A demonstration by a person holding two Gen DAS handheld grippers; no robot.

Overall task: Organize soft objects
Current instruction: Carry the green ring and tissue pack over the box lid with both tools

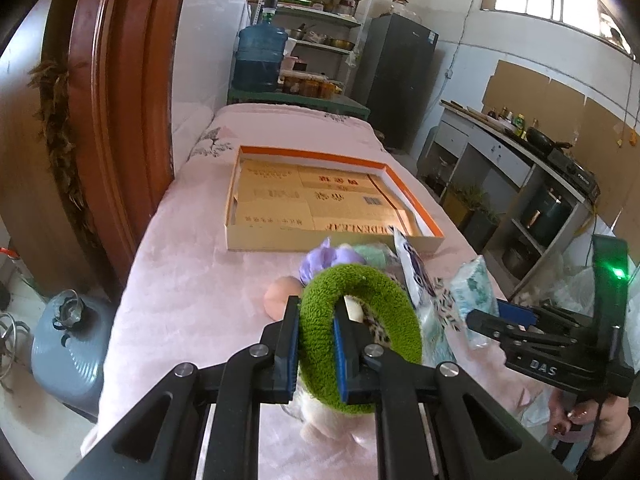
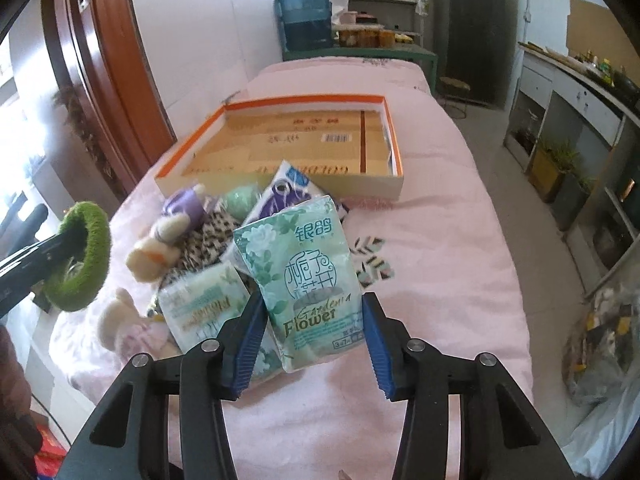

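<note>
My left gripper is shut on a green fuzzy ring and holds it above the pink table; the ring also shows in the right wrist view. My right gripper is shut on a green tissue pack, which stands upright between the blue pads; the pack also shows in the left wrist view. A pile of soft things lies beyond: a plush rabbit, a purple soft toy, a second tissue pack and a blue-white pack. An open orange-rimmed box lies farther back.
The pink cloth covers the table. A wooden door frame and a grey gas cylinder stand to the left. A water bottle, shelves and a kitchen counter are behind and to the right.
</note>
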